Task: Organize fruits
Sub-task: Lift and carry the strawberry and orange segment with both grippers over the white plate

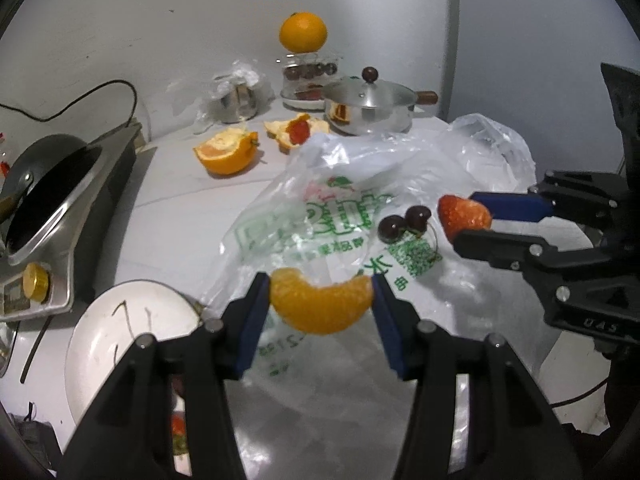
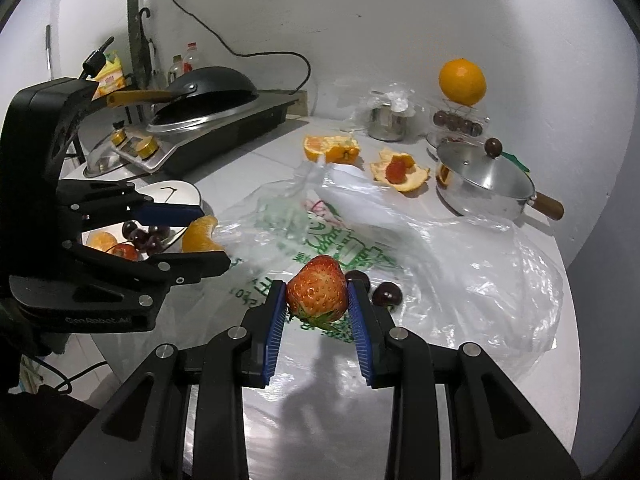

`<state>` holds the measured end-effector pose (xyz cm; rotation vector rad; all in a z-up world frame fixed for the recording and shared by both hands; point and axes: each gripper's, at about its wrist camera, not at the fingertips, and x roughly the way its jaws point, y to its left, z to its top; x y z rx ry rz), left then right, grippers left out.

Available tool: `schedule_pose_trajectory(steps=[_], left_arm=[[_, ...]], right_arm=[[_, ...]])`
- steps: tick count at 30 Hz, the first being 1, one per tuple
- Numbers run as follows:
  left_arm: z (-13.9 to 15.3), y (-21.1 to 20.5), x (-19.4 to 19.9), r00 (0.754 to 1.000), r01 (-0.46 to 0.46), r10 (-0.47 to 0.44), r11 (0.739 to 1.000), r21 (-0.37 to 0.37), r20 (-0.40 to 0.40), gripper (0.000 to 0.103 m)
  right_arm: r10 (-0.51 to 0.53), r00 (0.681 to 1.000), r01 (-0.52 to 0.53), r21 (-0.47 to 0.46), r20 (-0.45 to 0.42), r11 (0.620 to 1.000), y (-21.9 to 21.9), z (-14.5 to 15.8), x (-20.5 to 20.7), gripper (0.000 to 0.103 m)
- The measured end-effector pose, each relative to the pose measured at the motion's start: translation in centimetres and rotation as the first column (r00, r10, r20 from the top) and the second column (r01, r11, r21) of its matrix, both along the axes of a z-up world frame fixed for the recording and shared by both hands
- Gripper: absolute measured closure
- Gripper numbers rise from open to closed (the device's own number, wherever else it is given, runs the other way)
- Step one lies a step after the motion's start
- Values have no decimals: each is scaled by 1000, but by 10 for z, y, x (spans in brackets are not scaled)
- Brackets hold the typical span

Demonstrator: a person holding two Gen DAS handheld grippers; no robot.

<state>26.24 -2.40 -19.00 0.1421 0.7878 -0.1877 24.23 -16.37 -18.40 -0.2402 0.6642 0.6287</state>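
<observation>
My left gripper [image 1: 322, 296] is shut on a peeled orange segment [image 1: 322, 304], held above the printed plastic bag [image 1: 320, 216]. Seen from the right wrist, that left gripper [image 2: 208, 236] hangs just right of a white plate [image 2: 180, 194] with an orange piece, a strawberry and dark cherries [image 2: 146, 238] on it. My right gripper [image 2: 316, 300] is shut on a red strawberry [image 2: 317, 290]; the left wrist view shows the same strawberry [image 1: 464, 214] in the right gripper [image 1: 470, 216]. Two dark cherries [image 1: 404, 222] lie on the bag beside it.
At the back stand a lidded steel pot [image 1: 368, 106], a small steel cup [image 1: 236, 102], a whole orange [image 1: 303, 33] on a glass jar of cherries, a cut orange half [image 1: 228, 152] and peel holding a strawberry [image 1: 298, 130]. A stove with a black wok [image 2: 208, 92] fills the left.
</observation>
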Motion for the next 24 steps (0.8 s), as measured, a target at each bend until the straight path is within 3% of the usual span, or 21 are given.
schedule_pose_trajectory(steps=[24], left_arm=[[-7, 98, -36, 988, -155, 155, 987, -48, 3, 51]], right_arm=[[84, 996, -84, -66, -2, 994, 73, 0, -9, 70]])
